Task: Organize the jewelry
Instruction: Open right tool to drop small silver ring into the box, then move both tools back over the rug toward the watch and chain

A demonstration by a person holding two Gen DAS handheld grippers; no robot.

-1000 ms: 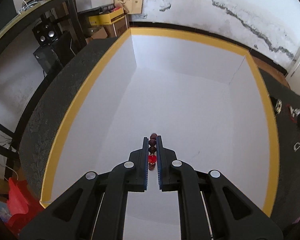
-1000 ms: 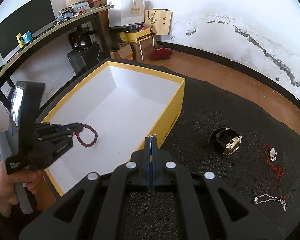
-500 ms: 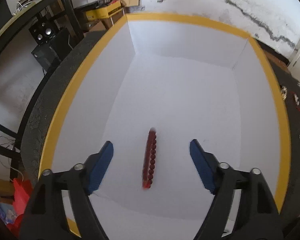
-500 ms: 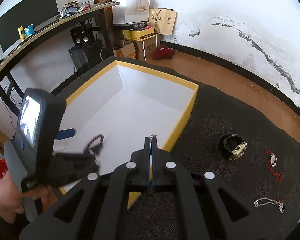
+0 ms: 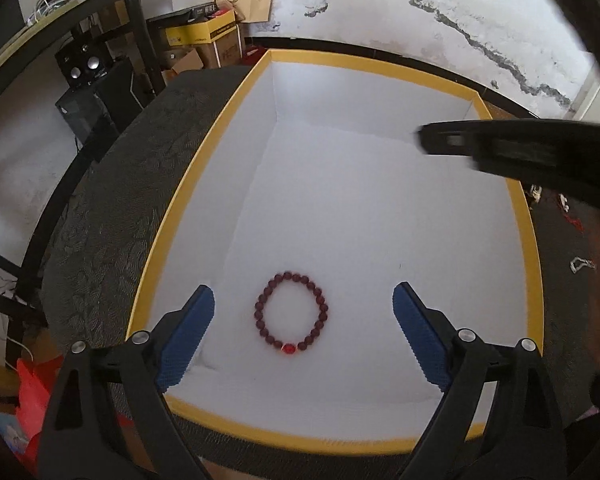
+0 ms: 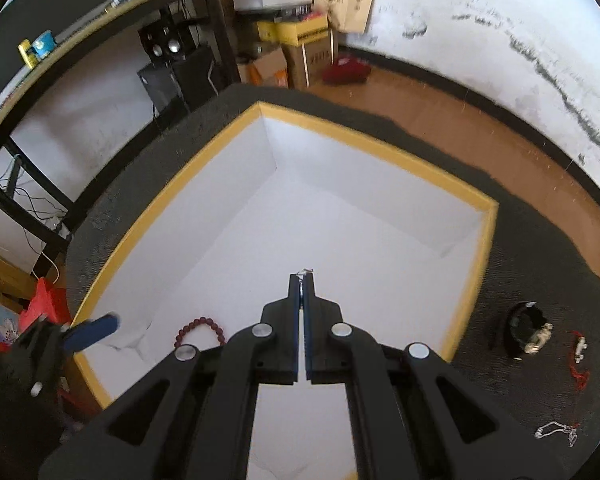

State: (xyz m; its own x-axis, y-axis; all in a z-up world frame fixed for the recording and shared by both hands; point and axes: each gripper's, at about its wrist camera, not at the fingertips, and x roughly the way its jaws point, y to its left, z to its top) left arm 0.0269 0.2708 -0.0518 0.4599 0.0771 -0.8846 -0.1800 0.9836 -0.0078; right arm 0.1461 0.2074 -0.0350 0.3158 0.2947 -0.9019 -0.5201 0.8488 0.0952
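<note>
A dark red bead bracelet (image 5: 291, 314) lies flat on the white floor of the yellow-rimmed box (image 5: 204, 148), near its front edge. My left gripper (image 5: 304, 312) is open above it, blue pads on either side, holding nothing. The bracelet also shows in the right wrist view (image 6: 199, 330), partly hidden by my right gripper. My right gripper (image 6: 301, 280) is shut on a small silver piece of jewelry (image 6: 303, 271) and hangs over the box (image 6: 380, 148). It shows as a blurred black shape in the left wrist view (image 5: 520, 152).
On the dark mat right of the box lie a black watch (image 6: 526, 330), a red-corded charm (image 6: 579, 354) and a silver chain (image 6: 556, 432). A desk, speakers and cardboard boxes (image 6: 296, 36) stand behind the table.
My left gripper opened and let go of the bead bracelet, which dropped and now lies flat in the box. My right gripper moved left over the box with the silver piece.
</note>
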